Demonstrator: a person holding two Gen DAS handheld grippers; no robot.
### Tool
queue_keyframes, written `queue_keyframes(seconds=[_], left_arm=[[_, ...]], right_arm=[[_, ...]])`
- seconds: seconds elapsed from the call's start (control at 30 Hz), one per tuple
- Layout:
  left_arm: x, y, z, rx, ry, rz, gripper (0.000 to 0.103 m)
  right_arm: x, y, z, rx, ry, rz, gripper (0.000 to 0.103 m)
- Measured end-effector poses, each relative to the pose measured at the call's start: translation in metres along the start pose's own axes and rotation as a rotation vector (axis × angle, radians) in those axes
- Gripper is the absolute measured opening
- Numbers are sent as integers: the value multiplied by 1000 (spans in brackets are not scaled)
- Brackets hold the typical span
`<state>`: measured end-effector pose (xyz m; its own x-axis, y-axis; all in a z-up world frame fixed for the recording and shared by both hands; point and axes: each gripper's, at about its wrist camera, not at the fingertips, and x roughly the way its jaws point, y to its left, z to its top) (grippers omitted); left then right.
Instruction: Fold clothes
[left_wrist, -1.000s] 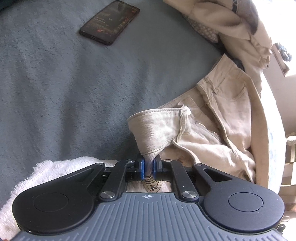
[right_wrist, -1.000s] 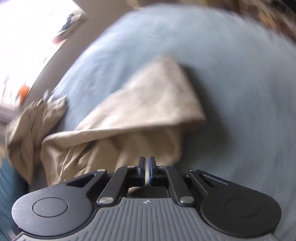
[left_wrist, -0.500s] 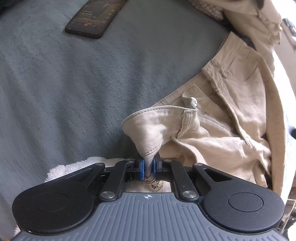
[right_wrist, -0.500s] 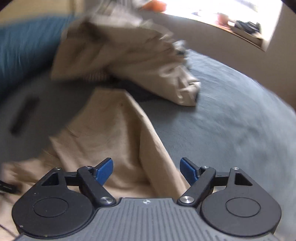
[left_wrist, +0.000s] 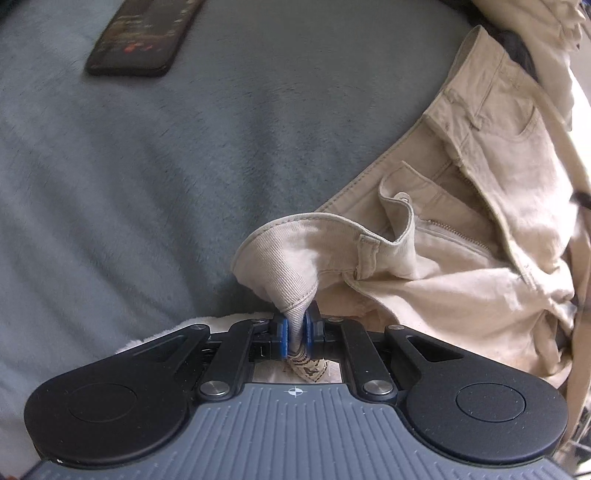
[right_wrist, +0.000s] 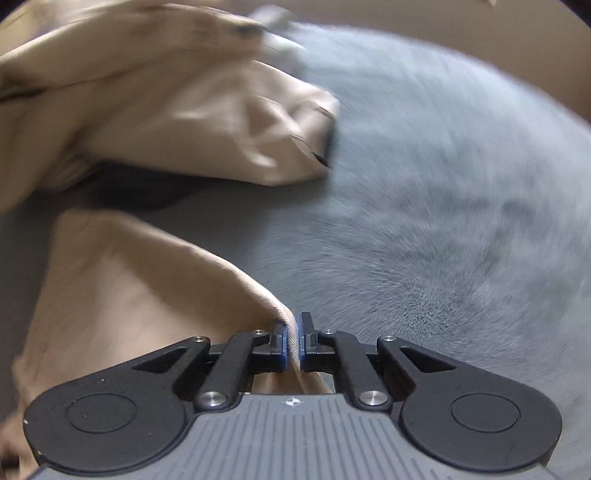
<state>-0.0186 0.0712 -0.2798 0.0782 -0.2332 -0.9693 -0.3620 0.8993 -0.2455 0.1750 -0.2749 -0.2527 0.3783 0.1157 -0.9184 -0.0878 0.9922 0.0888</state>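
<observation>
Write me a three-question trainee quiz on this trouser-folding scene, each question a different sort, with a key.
1. True or false: the left gripper is shut on the waistband of the beige cotton trousers.
2. What lies on the grey plush blanket at upper left? A) black smartphone B) book C) remote
3. Fill in: the right gripper is shut on ____ fabric.

Key: 1 true; 2 A; 3 beige.

Surface throughout is a grey plush blanket (left_wrist: 155, 177), pile brushed unevenly; a dark phone (left_wrist: 142, 35) lies on it, screen lit; white fleece (left_wrist: 192, 325) at its near edge; strong daylight at right; beige wall (right_wrist: 535, 40) beyond.
</observation>
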Motion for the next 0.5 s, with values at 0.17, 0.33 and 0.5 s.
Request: queue_keyframes(seconds=[0.17, 0.33, 0.5], left_arm=[[7, 4, 8, 23, 41, -34, 12], [7, 10, 16, 29, 124, -69, 17], [-2, 12, 14, 30, 148, -99, 28]], right_arm=[[23, -17, 5, 60, 45, 34, 12], [-30, -14, 8, -135, -1, -36, 83], [-84, -16, 17, -157, -134, -46, 83]])
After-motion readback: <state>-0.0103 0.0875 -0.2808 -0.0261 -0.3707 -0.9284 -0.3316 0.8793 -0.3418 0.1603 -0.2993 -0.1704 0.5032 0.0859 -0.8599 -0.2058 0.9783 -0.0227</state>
